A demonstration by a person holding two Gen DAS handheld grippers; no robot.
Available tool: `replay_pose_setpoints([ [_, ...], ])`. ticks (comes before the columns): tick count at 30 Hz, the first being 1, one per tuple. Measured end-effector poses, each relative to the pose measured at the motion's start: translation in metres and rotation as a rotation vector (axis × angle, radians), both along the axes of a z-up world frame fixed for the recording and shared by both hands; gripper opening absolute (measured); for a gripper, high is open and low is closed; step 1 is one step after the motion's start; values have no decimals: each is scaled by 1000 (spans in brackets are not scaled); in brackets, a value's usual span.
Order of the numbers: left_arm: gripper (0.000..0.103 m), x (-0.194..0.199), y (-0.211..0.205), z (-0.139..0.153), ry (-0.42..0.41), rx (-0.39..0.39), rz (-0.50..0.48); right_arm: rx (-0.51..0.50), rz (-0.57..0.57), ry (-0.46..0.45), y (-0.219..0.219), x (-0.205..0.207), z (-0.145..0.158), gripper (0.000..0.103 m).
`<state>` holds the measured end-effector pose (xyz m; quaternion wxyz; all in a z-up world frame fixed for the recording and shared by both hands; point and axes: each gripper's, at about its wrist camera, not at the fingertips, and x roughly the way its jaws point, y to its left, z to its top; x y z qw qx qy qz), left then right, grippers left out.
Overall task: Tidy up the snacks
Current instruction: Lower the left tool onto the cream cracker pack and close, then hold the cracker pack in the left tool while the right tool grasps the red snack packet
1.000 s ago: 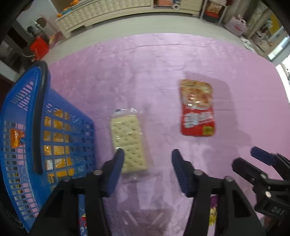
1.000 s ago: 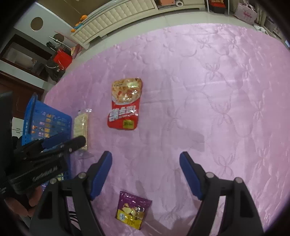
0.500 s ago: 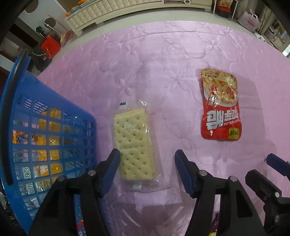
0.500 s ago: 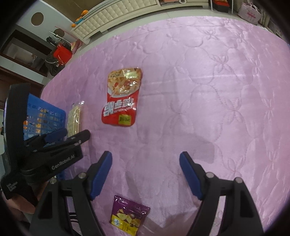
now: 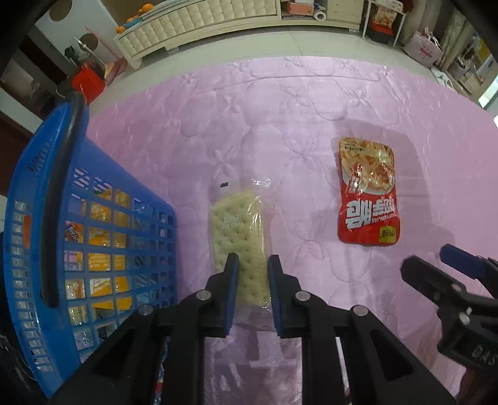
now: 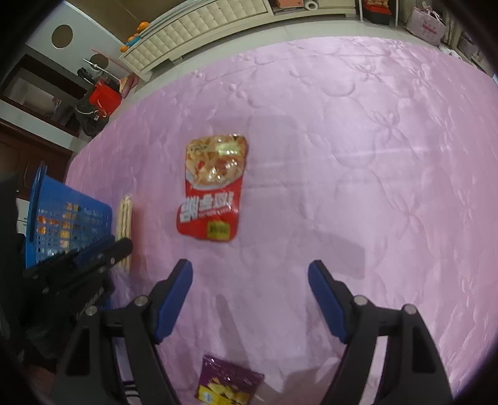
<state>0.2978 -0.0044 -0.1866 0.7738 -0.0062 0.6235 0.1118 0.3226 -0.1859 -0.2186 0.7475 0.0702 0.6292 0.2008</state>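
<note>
My left gripper (image 5: 253, 271) is closing its jaws on a clear packet of pale crackers (image 5: 239, 230), and the blue pads press its near end from both sides. The packet stands tilted on its edge over the pink cloth and shows as a thin strip (image 6: 124, 212) in the right wrist view. Just left of it is a blue plastic basket (image 5: 46, 174) holding several orange snack packs. A red snack pouch (image 5: 367, 193) lies flat to the right. My right gripper (image 6: 250, 271) hovers open over bare cloth, with the red pouch (image 6: 214, 187) ahead of it.
A small purple and yellow snack packet (image 6: 227, 383) lies under the right gripper, near the frame's bottom edge. The pink quilted cloth (image 5: 280, 109) covers the whole surface. Beyond its far edge are a cream cabinet (image 5: 199, 25) and a red bin (image 5: 88, 81).
The left jaws have gone from wide, straddling the flat cracker packet, to narrow and pressed on it; the packet now stands on edge. The right gripper has stayed in place and open.
</note>
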Motion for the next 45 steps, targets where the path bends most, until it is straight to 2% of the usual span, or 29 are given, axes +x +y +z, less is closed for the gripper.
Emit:
replay_pose_setpoints([
  [8, 12, -1, 8, 13, -25, -46, 0, 1, -14, -20, 24, 29, -4, 81],
  [11, 12, 0, 9, 16, -33, -57, 2, -5, -20, -31, 34, 34, -4, 85],
  [14, 12, 4, 11, 14, -40, -72, 4, -56, 32, -59, 51, 32, -4, 85],
  [19, 12, 4, 15, 12, -39, -80, -6, -218, 111, -133, 75, 21, -7, 83],
  [22, 12, -1, 13, 11, -46, -80, -5, -275, 119, -155, 80, 18, -7, 74],
  [25, 12, -4, 10, 11, -49, -84, -6, -300, 136, -172, 80, 17, -4, 48],
  [27, 12, -5, 9, 10, -52, -86, -8, -302, 149, -176, 83, 19, -5, 44],
  [31, 11, -12, 3, 9, -52, -89, -29, -278, 156, -176, 67, 14, -2, 26],
  [38, 9, -32, -2, 20, -91, -106, -37, -229, 160, -155, 50, -17, 6, 24],
  [45, 6, -63, -10, 39, -122, -192, -55, -218, 153, -158, 30, -52, 29, 24],
])
